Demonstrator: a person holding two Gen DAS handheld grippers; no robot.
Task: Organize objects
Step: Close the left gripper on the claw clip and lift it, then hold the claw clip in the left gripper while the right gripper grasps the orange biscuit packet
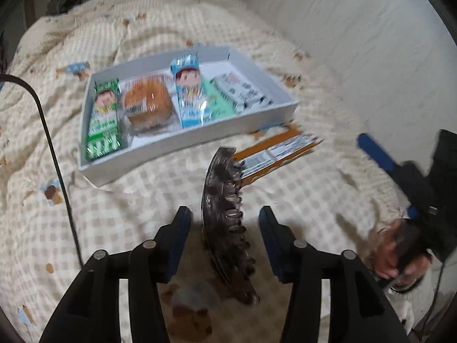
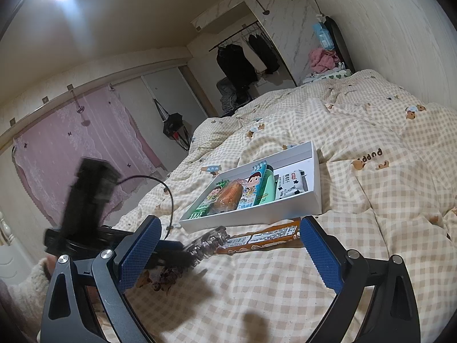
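A dark, curved snack packet (image 1: pixel 225 214) stands on edge on the checked bedspread, between the fingers of my left gripper (image 1: pixel 225 223). Both blue pads stand a little off it, so that gripper is open. The same packet (image 2: pixel 205 243) shows in the right wrist view beside the blurred left gripper (image 2: pixel 171 253). Just beyond it lies an orange packet (image 1: pixel 274 154), in front of a white box (image 1: pixel 185 143) that holds a green packet (image 1: pixel 104 120), a bun (image 1: pixel 147 104), a blue packet (image 1: pixel 190 94) and a white packet (image 1: pixel 242 90). My right gripper (image 2: pixel 230 228) is open wide with nothing in it.
A black cable (image 1: pixel 51 143) runs over the bedspread left of the box. A hand (image 1: pixel 400 254) holds the right gripper at the right edge, near a pale wall (image 1: pixel 357 43). Far off are hanging clothes (image 2: pixel 237 60) and a pink curtain (image 2: pixel 71 148).
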